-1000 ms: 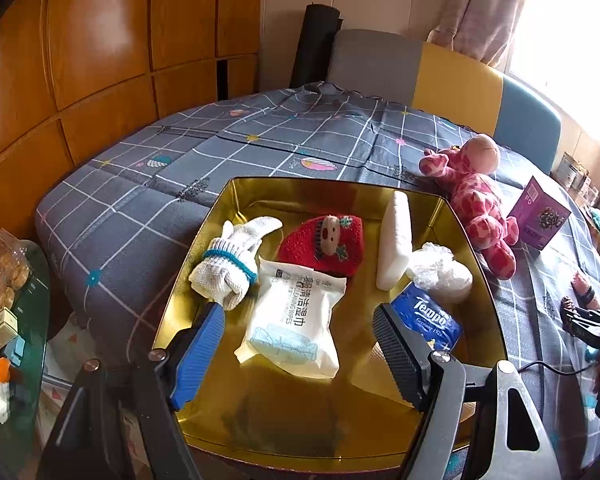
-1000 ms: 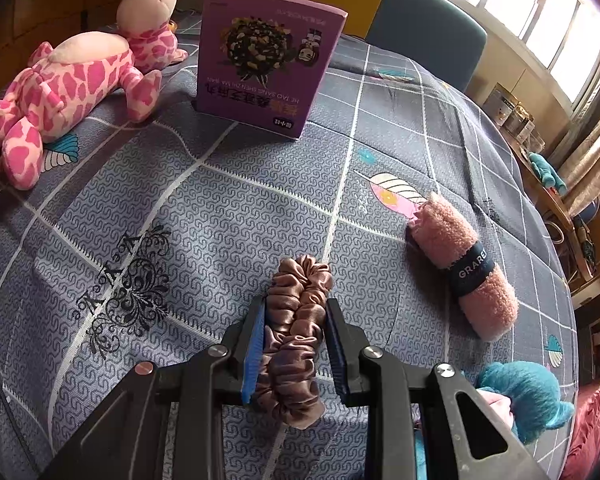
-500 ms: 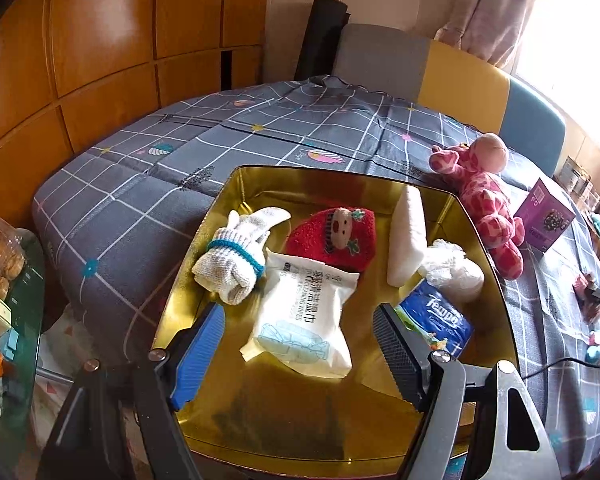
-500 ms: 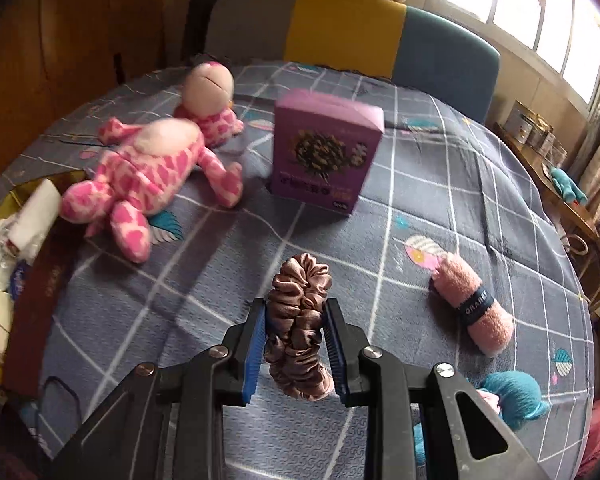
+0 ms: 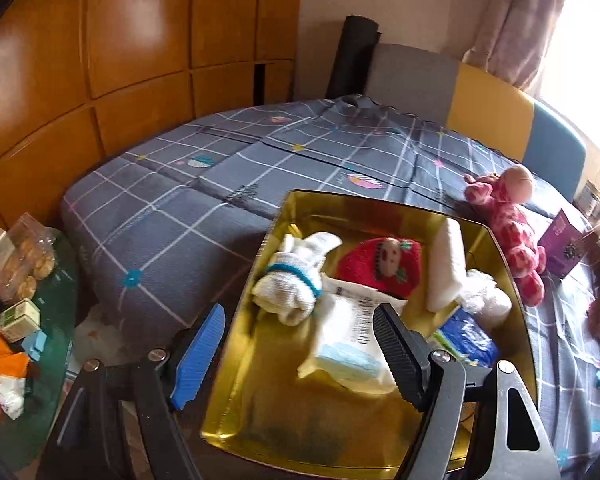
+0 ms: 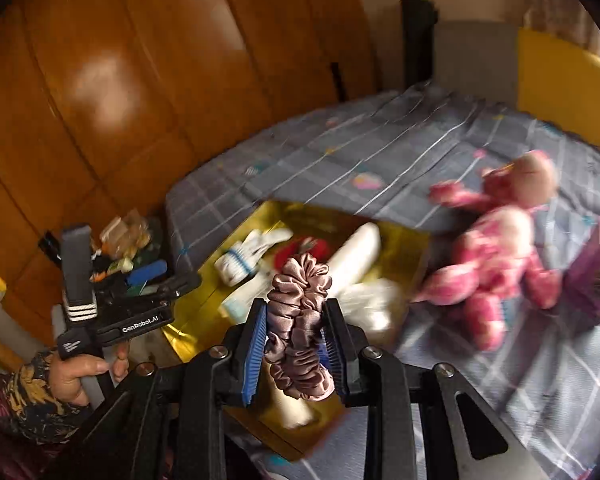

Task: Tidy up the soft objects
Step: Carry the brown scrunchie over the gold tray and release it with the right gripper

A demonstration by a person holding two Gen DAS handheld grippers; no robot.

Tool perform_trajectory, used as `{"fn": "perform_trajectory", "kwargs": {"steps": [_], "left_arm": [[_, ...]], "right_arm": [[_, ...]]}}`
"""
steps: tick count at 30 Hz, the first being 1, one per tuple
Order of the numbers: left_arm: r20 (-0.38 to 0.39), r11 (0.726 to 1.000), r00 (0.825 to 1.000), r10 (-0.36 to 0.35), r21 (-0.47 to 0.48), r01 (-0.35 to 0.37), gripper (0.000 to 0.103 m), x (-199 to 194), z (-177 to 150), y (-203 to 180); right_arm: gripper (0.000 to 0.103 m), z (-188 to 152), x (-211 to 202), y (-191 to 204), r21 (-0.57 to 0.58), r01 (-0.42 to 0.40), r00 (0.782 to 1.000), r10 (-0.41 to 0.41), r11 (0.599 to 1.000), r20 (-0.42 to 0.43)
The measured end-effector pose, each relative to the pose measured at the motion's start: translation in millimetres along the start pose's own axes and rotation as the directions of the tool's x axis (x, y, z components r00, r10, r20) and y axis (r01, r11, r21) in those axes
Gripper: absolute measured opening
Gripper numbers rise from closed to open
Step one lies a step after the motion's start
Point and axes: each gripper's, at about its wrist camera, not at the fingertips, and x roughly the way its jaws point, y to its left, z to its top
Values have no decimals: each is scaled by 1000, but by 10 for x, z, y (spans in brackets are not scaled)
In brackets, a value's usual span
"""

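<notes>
Left wrist view: the left gripper (image 5: 298,354) hangs with fingers spread wide and nothing between them, over the near edge of the gold metal tray (image 5: 268,412). In the tray, a rolled white sock with a teal band (image 5: 294,286) lies at 11 o'clock, a red knitted hat (image 5: 380,266) at 12, a white wet-wipes pack (image 5: 352,340) at centre, and a blue tissue packet (image 5: 466,338) at 3.

Right wrist view, motion-blurred: the right gripper (image 6: 296,354) pinches a mauve satin scrunchie (image 6: 300,320), held upright above the tray's near side. A pink spotted plush toy (image 6: 496,264) lies on the grey checked cloth (image 6: 380,160) at 3 o'clock.
</notes>
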Motion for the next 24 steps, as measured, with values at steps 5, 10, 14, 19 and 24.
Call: {"fn": "perform_trajectory", "kwargs": {"steps": [5, 10, 14, 19, 24], "left_arm": [[-3, 1000, 1000, 22, -18, -22, 77, 14, 2, 131], [-3, 999, 1000, 24, -34, -24, 77, 27, -9, 201], [-18, 999, 1000, 12, -34, -12, 77, 63, -34, 198], [-24, 1000, 1000, 12, -28, -13, 77, 76, -53, 173], [-24, 1000, 1000, 12, -20, -13, 77, 80, -68, 149]], "right_arm": [[28, 156, 873, 190, 5, 7, 994, -7, 1000, -113], [28, 103, 1411, 146, 14, 115, 973, -110, 993, -201], [32, 21, 1597, -3, 69, 156, 964, -137, 985, -226], [41, -46, 1479, -30, 99, 142, 974, -121, 985, -193], [41, -101, 1277, -13, 100, 150, 982, -136, 984, -130]]}}
